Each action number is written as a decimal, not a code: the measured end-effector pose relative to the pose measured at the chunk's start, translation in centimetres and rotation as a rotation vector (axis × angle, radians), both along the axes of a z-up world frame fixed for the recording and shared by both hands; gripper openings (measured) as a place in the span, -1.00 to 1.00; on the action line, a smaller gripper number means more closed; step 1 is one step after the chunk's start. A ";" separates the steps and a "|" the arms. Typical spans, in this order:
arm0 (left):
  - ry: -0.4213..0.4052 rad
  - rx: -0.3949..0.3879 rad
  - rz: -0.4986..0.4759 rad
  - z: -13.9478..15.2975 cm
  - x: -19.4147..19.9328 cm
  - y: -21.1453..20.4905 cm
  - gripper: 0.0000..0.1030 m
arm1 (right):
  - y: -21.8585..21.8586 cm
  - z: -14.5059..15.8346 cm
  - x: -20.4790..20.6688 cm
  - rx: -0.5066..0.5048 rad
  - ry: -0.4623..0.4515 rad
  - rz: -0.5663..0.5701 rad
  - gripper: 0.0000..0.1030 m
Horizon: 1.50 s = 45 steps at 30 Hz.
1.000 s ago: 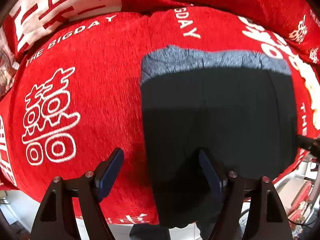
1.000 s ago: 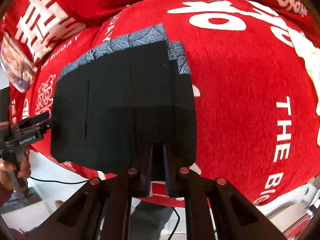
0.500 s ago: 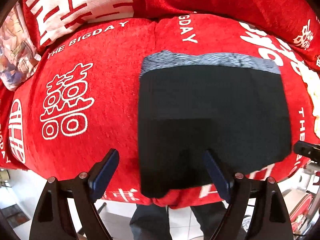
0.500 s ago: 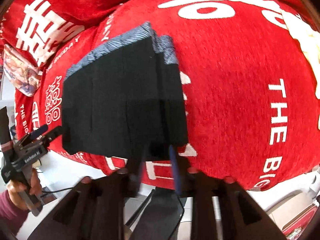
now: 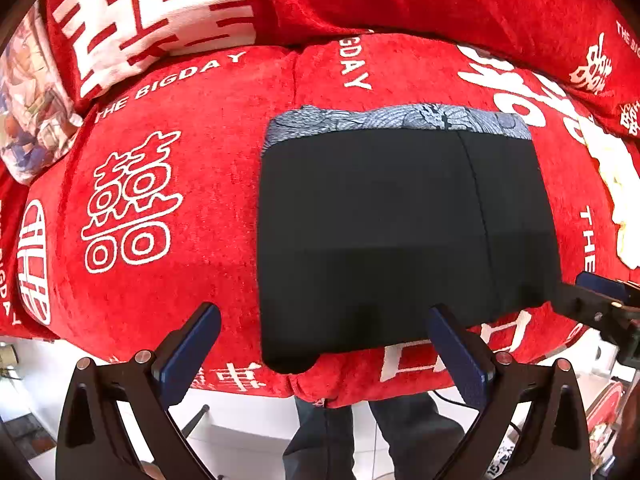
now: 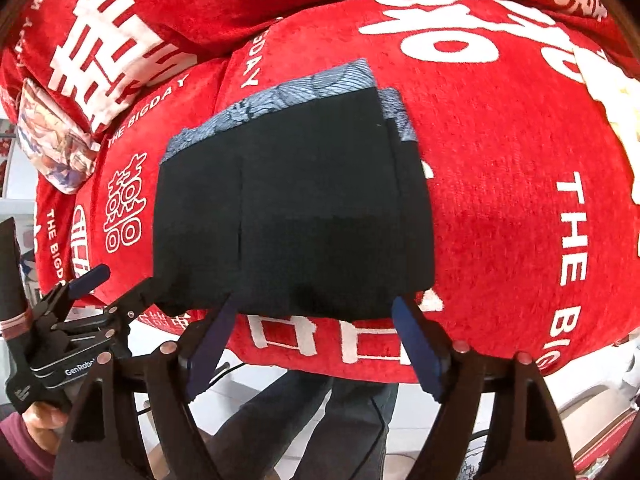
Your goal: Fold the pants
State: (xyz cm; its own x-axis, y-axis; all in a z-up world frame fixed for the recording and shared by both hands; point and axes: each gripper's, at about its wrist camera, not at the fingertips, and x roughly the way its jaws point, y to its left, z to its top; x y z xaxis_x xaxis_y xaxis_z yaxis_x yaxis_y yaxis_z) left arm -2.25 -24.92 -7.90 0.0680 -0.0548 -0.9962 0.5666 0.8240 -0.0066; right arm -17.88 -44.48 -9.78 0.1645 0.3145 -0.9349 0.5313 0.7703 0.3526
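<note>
The black pants [image 5: 380, 232] lie folded into a flat rectangle on the red sofa seat [image 5: 180, 184], with a grey patterned waistband [image 5: 400, 118] along the far edge. They also show in the right wrist view [image 6: 296, 208]. My left gripper [image 5: 320, 344] is open and empty, just off the pants' near edge. My right gripper [image 6: 312, 340] is open and empty, below the pants' near edge. The left gripper also shows at the left of the right wrist view [image 6: 116, 284]. The right gripper's tip shows at the right of the left wrist view [image 5: 596, 292].
The sofa cover is red with white lettering. A red and white cushion [image 5: 152, 20] and a patterned pillow [image 5: 32, 96] sit at the back left. The person's legs [image 6: 304, 420] stand at the sofa's front edge above a pale floor.
My right gripper has opened and let go of the pants. Both grippers have drawn back from the sofa toward the person. The pants stay flat.
</note>
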 end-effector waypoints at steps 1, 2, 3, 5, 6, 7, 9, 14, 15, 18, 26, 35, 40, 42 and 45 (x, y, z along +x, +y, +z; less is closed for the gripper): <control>-0.002 0.000 0.004 0.1 0.0 0.2 1.00 | 0.3 0.2 0.1 -0.025 0.006 0.007 0.84; -0.004 -0.003 0.005 0.3 0.0 0.4 1.00 | 0.7 0.5 0.2 -0.055 0.006 0.011 1.00; -0.007 -0.007 0.006 0.5 -0.1 0.5 1.00 | 0.8 0.9 0.4 -0.075 -0.002 0.013 1.00; -0.016 -0.012 0.003 1.0 -0.1 0.7 1.00 | 1.2 1.9 0.7 -0.121 -0.019 0.015 1.00; -0.023 -0.011 0.000 1.2 -0.2 0.8 1.00 | 1.3 2.1 0.9 -0.136 -0.020 0.016 1.00; -0.030 -0.010 -0.001 1.4 -0.2 0.8 1.00 | 1.4 2.4 1.1 -0.148 -0.021 0.016 1.00; -0.046 -0.010 0.004 1.7 -0.2 1.0 1.00 | 1.6 3.0 1.3 -0.155 -0.024 0.011 1.00; -0.075 -0.011 0.013 2.5 -0.1 1.3 1.00 | 2.4 3.9 1.4 -0.204 -0.018 0.010 1.00; -0.078 -0.006 0.019 2.5 -0.1 1.3 1.00 | 2.7 4.0 1.4 -0.215 -0.014 0.014 1.00; -0.071 0.009 0.034 2.3 0.2 1.3 1.00 | 3.2 4.0 1.2 -0.218 -0.009 0.005 1.00; -0.062 -0.004 0.045 2.4 0.2 1.4 1.00 | 3.5 3.9 1.1 -0.226 0.007 -0.015 1.00; -0.060 0.016 0.031 2.2 0.4 1.4 1.00 | 3.8 3.9 1.5 -0.243 0.016 -0.015 1.00; -0.052 0.028 0.023 1.8 0.5 1.2 1.00 | 3.8 3.8 1.5 -0.262 0.026 -0.011 1.00; -0.053 0.032 0.019 1.8 0.5 1.1 1.00 | 3.6 3.8 1.5 -0.263 0.028 -0.011 1.00; -0.049 0.034 0.020 1.7 0.6 1.1 1.00 | 3.5 3.6 1.7 -0.264 0.035 -0.013 1.00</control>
State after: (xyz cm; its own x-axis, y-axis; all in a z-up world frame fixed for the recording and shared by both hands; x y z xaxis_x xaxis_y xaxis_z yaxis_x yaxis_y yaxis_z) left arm -1.70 -23.86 -6.22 0.1178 -0.0187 -0.9929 0.5491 0.8343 0.0494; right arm -16.23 -41.00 -6.19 0.1331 0.0570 -0.9895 0.5502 0.8261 0.1216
